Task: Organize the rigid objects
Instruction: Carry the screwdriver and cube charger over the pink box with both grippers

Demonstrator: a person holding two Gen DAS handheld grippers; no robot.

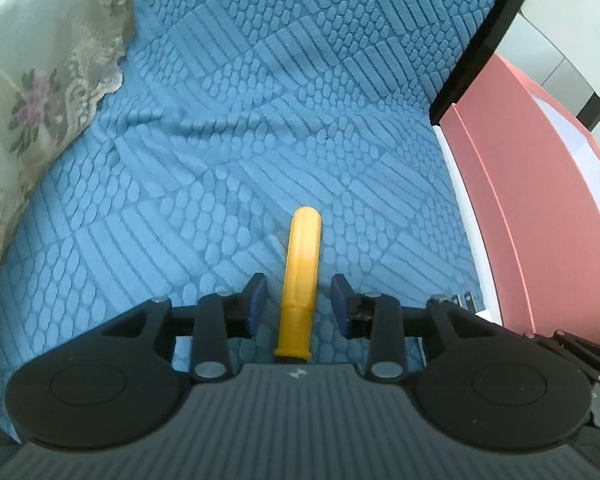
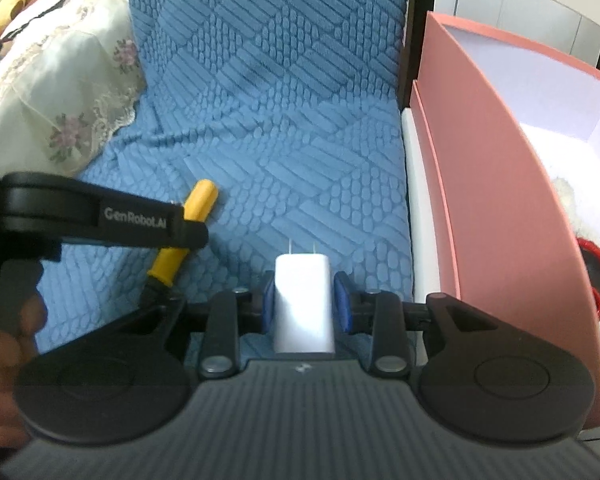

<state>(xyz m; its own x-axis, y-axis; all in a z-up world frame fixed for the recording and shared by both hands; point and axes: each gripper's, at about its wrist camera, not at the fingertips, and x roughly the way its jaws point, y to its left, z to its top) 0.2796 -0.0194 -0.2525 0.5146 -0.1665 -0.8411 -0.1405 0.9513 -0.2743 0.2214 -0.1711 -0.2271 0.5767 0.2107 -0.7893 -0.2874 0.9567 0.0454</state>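
Observation:
A yellow-handled tool lies on the blue textured sofa seat. My left gripper is open, with its blue pads on either side of the yellow handle and gaps on both sides. In the right wrist view the same tool shows partly behind the left gripper's body. My right gripper is shut on a white plug adapter, prongs pointing forward, just above the seat.
A pink open box with a white inside stands right of the seat and holds a red item and something white and fluffy. It also shows in the left wrist view. A lace floral cloth covers the left.

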